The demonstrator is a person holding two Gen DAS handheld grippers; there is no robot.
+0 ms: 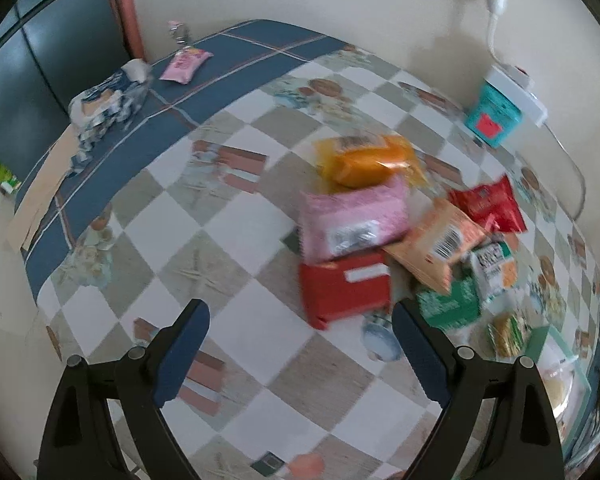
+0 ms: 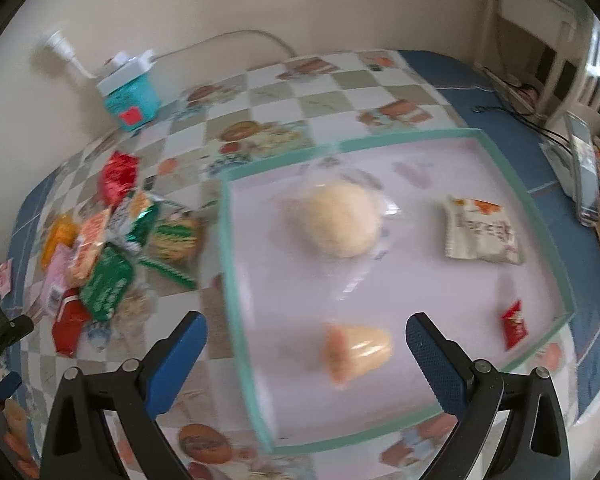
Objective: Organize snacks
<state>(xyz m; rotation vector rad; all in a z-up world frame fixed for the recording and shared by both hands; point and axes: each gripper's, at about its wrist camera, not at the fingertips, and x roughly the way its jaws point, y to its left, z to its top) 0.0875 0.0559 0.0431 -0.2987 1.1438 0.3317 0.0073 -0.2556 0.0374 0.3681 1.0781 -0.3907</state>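
Hovering above the checked, picture-printed tablecloth (image 1: 236,280), left gripper (image 1: 300,320) stood with blue-padded jaws wide and nothing between them. Just ahead of its fingertips lay the heap of snack packets: flat red rectangular pack (image 1: 346,284) nearest, soft pink pack (image 1: 352,216) stacked on it, orange-yellow wrapped pack (image 1: 364,160) behind that. Beside these, toward the right finger, sat a peach packet with a barcode (image 1: 440,240), a green foil packet (image 1: 448,304) and a crinkled red bag (image 1: 490,204), all touching or overlapping.

Held over the shallow white tray with a pale green rim (image 2: 512,176), right gripper (image 2: 306,328) was likewise spread wide, gripping nothing. Between its fingers, inside the tray, lay a small clear-wrapped orange-and-cream snack (image 2: 356,350). Farther in lay a round pale bun in clear wrap (image 2: 342,224), a white printed sachet (image 2: 480,228) to the right, and a tiny red sachet (image 2: 514,324) near the tray's right edge. Left of the tray, well apart from this gripper, lay the same heap. Blurred throughout.
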